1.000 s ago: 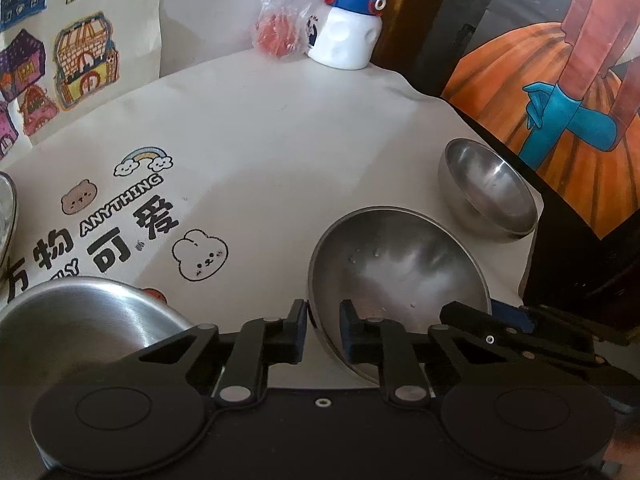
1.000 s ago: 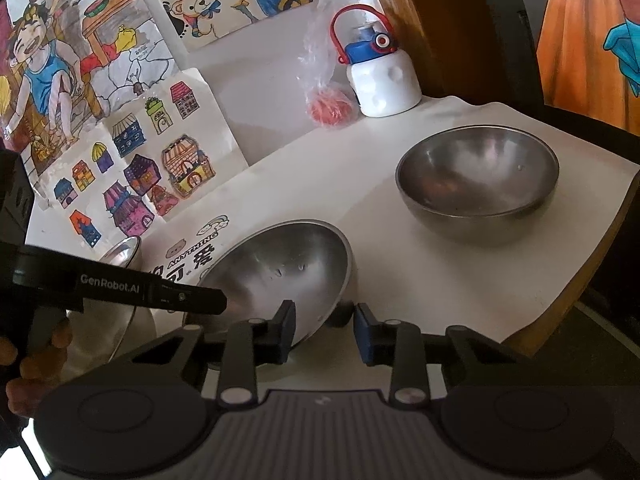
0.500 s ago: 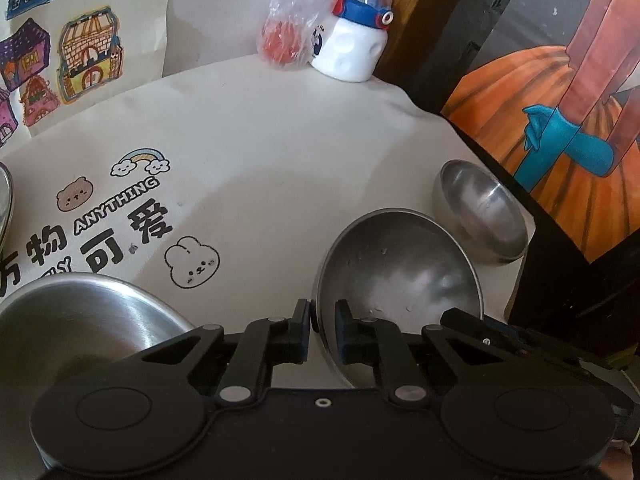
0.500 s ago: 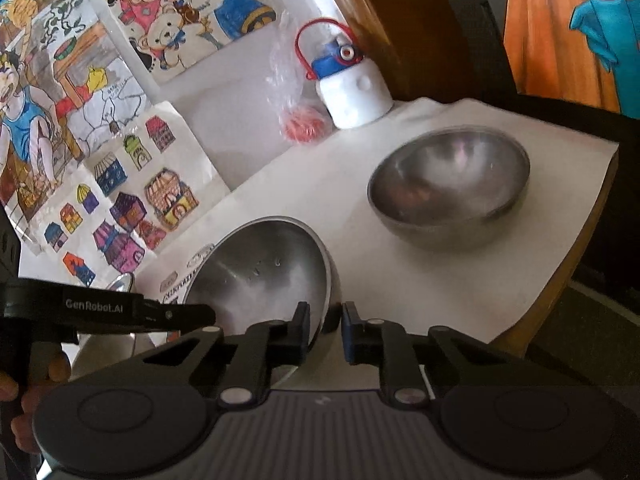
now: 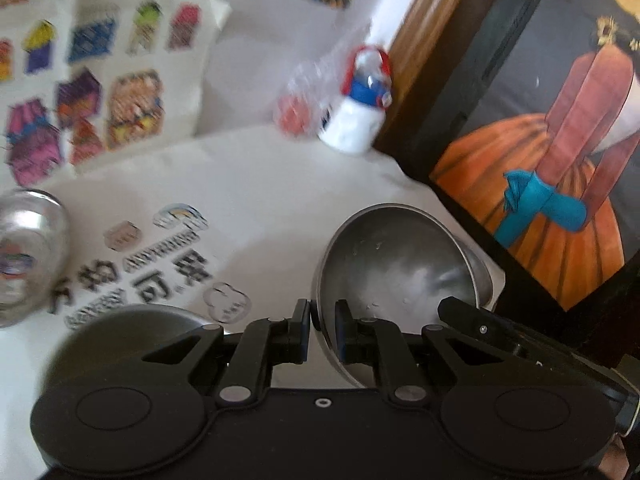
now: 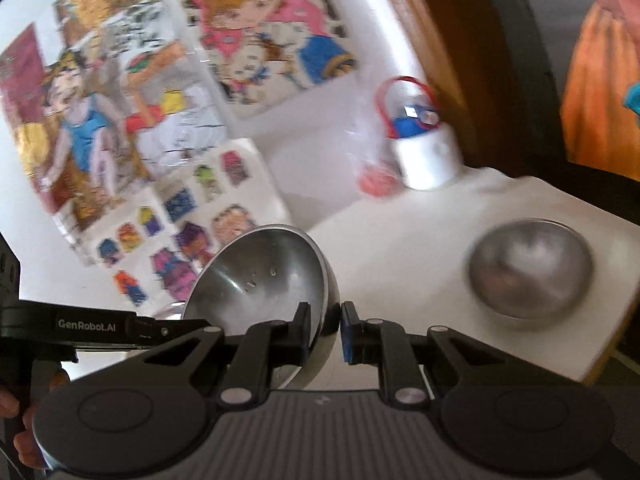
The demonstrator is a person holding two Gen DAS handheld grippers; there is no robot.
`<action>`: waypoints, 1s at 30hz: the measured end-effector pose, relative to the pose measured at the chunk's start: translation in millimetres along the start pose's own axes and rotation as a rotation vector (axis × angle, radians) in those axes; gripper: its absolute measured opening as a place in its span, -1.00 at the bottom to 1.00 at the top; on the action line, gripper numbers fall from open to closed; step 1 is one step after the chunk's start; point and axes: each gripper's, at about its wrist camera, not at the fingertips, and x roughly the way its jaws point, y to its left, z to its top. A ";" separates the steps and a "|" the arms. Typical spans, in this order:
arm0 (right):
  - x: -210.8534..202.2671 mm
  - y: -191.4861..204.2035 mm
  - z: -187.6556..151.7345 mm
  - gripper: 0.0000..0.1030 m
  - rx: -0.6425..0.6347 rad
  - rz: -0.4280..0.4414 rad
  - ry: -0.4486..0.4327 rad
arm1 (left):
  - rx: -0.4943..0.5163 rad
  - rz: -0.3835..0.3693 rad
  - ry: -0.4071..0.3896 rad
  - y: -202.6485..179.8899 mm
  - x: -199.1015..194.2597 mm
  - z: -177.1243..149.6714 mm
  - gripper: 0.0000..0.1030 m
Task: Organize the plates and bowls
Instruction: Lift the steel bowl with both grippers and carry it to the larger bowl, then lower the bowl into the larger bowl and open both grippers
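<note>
A steel bowl (image 5: 396, 272) hangs tilted above the white table, held by its rim from two sides. My left gripper (image 5: 322, 320) is shut on the rim's near-left edge. My right gripper (image 6: 325, 328) is shut on the opposite rim of the same bowl (image 6: 260, 280), with the wall between its pads. In the left wrist view the right gripper (image 5: 480, 324) reaches in from the right. The left gripper (image 6: 160, 326) shows at the left of the right wrist view. A second steel bowl (image 6: 528, 272) rests on the table's right side, mostly hidden behind the held bowl in the left wrist view.
Another steel bowl (image 5: 132, 328) sits under my left gripper, and a shiny steel piece (image 5: 28, 248) lies at the far left. A white water bottle (image 6: 424, 152) and a plastic bag (image 6: 376, 176) stand at the back. The table edge (image 6: 600, 340) runs close on the right.
Both grippers closed on the bowl's rim, the right one from clearly open. The bowl then rose off the table and tilted more upright; both views moved up.
</note>
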 end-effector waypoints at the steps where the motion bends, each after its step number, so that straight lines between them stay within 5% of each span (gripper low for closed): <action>1: 0.7 9.7 0.9 -0.66 -0.013 0.014 0.002 | -0.001 0.007 -0.010 3.9 -8.2 -0.9 -0.75; 11: 24.3 85.3 -20.7 -0.66 -0.160 0.101 0.164 | -0.097 0.103 -0.040 64.7 -79.2 -38.8 -0.75; 23: 59.1 124.8 -41.0 -0.66 -0.390 0.023 0.346 | -0.155 0.149 0.120 102.7 -58.0 -68.6 -0.73; 30: 83.3 120.6 -50.3 -0.66 -0.393 0.009 0.449 | -0.147 0.162 0.167 108.1 -47.5 -67.6 -0.71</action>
